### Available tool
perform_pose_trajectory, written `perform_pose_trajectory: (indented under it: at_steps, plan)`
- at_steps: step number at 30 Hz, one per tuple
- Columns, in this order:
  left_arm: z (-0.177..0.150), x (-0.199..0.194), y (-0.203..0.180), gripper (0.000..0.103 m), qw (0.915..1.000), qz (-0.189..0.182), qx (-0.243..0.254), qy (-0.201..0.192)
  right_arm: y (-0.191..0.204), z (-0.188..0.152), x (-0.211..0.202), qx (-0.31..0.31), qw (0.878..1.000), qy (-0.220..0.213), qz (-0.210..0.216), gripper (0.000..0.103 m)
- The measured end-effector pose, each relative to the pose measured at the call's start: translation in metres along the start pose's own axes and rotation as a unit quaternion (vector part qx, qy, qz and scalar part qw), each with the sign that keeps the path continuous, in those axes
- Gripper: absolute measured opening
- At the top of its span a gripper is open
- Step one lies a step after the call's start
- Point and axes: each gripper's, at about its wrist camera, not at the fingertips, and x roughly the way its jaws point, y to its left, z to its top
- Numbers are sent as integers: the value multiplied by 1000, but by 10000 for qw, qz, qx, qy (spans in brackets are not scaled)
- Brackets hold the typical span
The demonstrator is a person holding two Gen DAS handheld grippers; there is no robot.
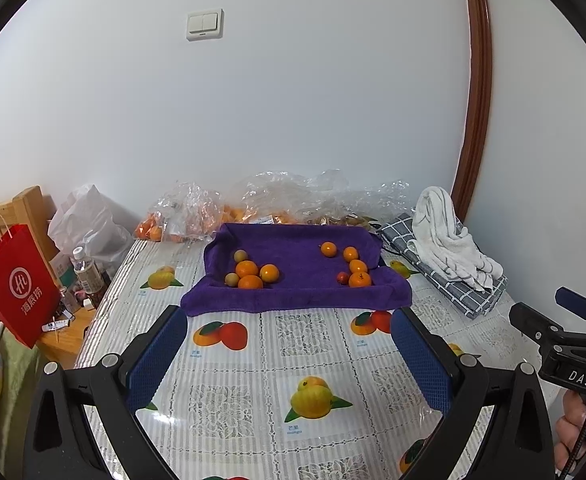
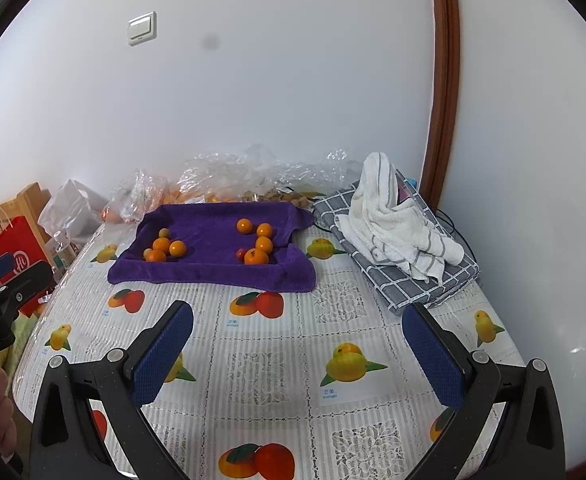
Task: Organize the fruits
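Fruits (image 1: 249,272): two clusters at opposite ends of purple towel (image 1: 293,300), its raised edges likely stopping rolling. Left gripper (image 1: 289,356) and right gripper (image 2: 297,354): both wide open, empty, hovering over tablecloth (image 1: 233,400), short of the towel.

A home room: fruit-print tablecloth (image 1: 253,360), folded towels (image 2: 397,220), wall switch (image 1: 205,24).

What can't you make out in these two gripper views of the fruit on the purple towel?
- Clear plastic bags, both views: crinkled film blurs the contents; fruit count unknown.
- Small dark-red fruit, both views: too small to identify.
- Purple towel: whatever lies under it is covered.
- Red paper bag, right wrist view: partly blocked by the left gripper.
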Motion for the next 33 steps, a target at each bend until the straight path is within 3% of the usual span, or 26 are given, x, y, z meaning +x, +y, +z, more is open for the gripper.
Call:
perform_pose_trajectory:
  at_steps: [33]
  plan:
    - [-3, 10, 10, 103, 9999, 77, -110, 46, 6, 1, 11, -63, 10000, 61, 18, 103]
